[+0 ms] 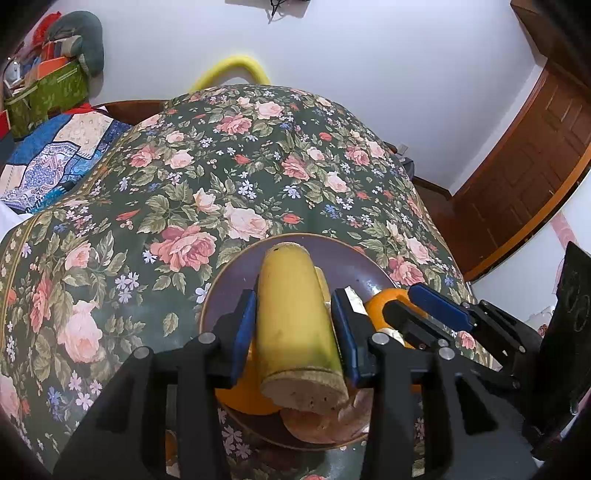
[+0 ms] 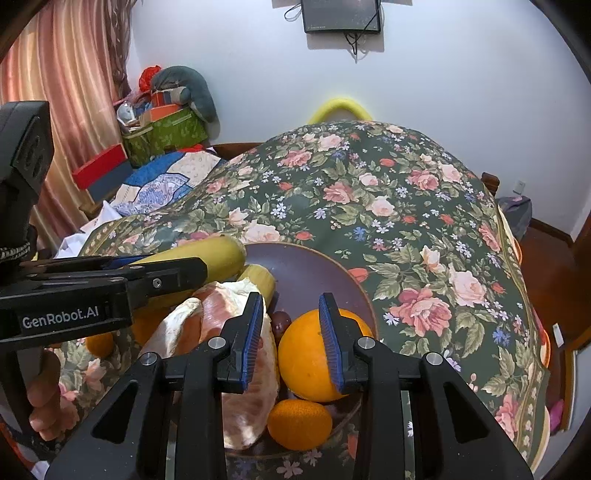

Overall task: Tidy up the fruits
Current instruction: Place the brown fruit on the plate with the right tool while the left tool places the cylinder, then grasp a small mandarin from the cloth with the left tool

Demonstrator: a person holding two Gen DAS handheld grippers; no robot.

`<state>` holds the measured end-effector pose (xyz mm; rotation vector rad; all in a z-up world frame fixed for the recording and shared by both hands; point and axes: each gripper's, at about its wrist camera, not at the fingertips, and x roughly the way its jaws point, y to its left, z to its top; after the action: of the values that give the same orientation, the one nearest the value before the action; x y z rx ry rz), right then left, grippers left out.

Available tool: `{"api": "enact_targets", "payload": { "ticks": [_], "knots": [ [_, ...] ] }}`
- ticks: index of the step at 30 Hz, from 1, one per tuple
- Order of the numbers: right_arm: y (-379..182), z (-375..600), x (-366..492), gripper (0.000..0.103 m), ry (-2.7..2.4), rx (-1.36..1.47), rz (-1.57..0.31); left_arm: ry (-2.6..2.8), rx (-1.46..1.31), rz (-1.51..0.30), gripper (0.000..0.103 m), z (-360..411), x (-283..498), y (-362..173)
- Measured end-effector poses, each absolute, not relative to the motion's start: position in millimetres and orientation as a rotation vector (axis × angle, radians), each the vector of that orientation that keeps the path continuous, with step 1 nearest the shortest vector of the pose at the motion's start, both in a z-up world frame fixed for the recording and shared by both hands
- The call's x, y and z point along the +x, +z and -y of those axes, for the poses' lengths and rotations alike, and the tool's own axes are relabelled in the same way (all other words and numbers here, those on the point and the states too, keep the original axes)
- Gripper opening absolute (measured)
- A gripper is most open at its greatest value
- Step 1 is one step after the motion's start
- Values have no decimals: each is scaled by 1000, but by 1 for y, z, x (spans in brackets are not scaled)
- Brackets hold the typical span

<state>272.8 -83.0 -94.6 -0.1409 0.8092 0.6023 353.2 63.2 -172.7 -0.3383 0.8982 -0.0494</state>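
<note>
Banana clamped in left claw | right claw parted, empty

White wall, black screen mounted at 12 o'clock. Pink curtain at 10. Floral cloth covers bench. Green boxes, patchwork quilt at 9–10. Wood door at 3, wood floor.

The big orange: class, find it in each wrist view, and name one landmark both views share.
Left wrist view: big orange sits right of centre on the plate, partly hidden behind the right gripper.
Right wrist view: it lies low at centre, between that gripper's open fingers.
Shared landmark: the yellow banana piece held by the left gripper.
</note>
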Motion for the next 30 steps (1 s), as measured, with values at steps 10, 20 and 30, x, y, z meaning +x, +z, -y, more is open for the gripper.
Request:
{"api": "enact_targets", "payload": {
  "ticks": [10, 20, 30],
  "knots": [
    [-88, 87, 267, 29, 600, -135, -788, -70, -291, -869, 41, -59, 335, -154],
    [-75, 91, 256, 29, 593, -135, -764, -81, -269, -868, 42, -57, 326, -147],
    [-55, 96, 234, 36, 578, -126, -735, -19, -210, -808, 54, -72, 288, -124]
  ]
}}
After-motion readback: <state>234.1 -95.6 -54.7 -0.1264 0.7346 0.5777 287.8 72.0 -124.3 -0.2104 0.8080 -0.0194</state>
